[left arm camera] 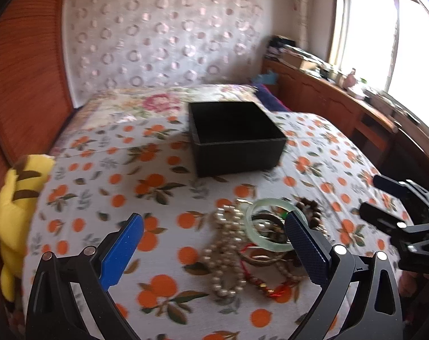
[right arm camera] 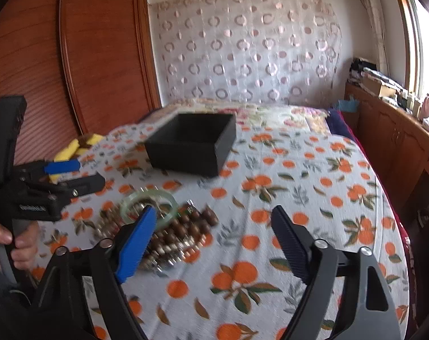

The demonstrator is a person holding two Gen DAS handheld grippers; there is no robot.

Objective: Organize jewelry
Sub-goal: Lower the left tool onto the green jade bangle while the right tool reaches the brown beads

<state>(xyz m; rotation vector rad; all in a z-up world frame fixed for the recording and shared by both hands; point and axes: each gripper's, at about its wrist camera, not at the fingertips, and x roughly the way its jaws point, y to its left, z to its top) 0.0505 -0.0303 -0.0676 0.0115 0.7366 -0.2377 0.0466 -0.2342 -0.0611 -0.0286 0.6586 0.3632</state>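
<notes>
Black box (left arm camera: 237, 138) at far centre looks empty; jewelry pile (left arm camera: 257, 243) lies untouched nearby. Left gripper (left arm camera: 214, 243) and right gripper (right arm camera: 214, 240) gape, holding nothing.

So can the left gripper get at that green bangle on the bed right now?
Probably yes. The left gripper is open and empty, and the green bangle lies on top of the jewelry pile between its fingers, with nothing over it. The pearl strand beside it could get caught.
</notes>
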